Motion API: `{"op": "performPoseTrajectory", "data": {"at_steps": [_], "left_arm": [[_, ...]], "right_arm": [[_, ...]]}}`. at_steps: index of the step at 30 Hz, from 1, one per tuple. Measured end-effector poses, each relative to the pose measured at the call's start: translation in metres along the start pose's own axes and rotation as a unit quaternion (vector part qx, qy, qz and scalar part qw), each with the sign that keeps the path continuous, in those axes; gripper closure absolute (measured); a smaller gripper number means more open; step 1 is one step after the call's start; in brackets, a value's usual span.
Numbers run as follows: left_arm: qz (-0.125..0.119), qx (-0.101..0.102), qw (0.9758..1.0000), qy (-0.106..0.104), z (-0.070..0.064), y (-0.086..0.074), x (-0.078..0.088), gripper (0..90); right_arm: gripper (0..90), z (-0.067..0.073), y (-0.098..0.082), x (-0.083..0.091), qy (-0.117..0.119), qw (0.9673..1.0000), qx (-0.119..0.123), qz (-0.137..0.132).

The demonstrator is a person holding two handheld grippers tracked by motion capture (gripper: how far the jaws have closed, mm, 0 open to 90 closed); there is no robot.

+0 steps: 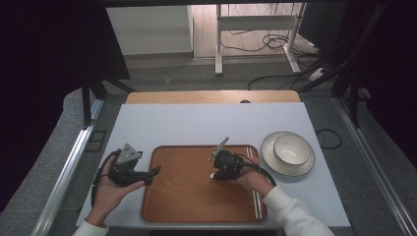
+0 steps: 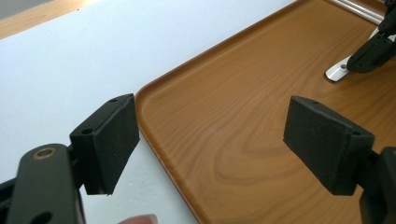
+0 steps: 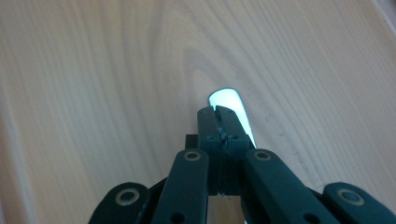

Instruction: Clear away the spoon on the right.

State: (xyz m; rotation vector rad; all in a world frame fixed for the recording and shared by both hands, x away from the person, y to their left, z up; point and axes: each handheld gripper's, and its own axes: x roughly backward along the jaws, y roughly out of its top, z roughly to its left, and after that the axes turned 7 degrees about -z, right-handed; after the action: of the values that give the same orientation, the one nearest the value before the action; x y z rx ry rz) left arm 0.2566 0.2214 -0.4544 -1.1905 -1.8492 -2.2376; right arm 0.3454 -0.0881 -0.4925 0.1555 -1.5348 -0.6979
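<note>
Now, starting at the left: your left tongs point(image 1: 153, 172) sit at the left edge of the wooden tray point(image 1: 182, 196), jaws spread wide with nothing between them. In the left gripper view the pads point(image 2: 112, 140) straddle that rim, one over the white table point(image 1: 196, 123), one over the wood, touching neither as far as you can tell. That hand looks idle, perhaps waiting to steady the tray.

Move toward the tray's middle and you find your right tongs point(image 1: 216, 173), pointed down at the wood. Its jaws are pressed together on the flat, shiny end of a metal utensil point(image 3: 229, 105); the right gripper view shows the rounded tip poking out just past the jaw tips, lying against the tray. From the left gripper view the same piece point(image 2: 337, 71) rests flat on the tray under those jaws. Whether it is a spoon or another piece of cutlery you cannot tell.

Along the tray's right edge lies a pair of metal chopsticks point(image 1: 255, 196). Off the tray, near the table's right edge, a bowl point(image 1: 291, 148) stands on a plate point(image 1: 270, 160).

By the look of it, the grasp is made but the utensil has not left the tray; lifting and placing it remain.
</note>
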Motion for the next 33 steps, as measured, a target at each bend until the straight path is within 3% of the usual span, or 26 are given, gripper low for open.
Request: {"op": "performPoseTrajectory", "data": {"at_steps": [10, 20, 27, 33], "left_arm": [[0.002, -0.003, 1.0000, 0.000, -0.001, 0.000, -0.001, 18.1], [0.002, -0.002, 1.0000, 0.001, 0.000, 0.000, 0.000, 18.1], [0.002, -0.003, 1.0000, 0.000, 0.000, 0.000, -0.001, 18.1], [0.001, -0.004, 1.0000, 0.000, 0.000, 0.000, 0.000, 18.1]], "right_arm": [[89.6, -0.015, -0.004, 0.003, -0.049, 0.9982, -0.033, -0.012], [89.6, -0.034, -0.015, 0.012, -0.096, 0.9911, -0.091, -0.008], [89.6, -0.040, -0.019, 0.015, -0.099, 0.9894, -0.105, -0.008], [89.6, -0.039, -0.018, 0.021, -0.096, 0.9898, -0.103, -0.020]]}}
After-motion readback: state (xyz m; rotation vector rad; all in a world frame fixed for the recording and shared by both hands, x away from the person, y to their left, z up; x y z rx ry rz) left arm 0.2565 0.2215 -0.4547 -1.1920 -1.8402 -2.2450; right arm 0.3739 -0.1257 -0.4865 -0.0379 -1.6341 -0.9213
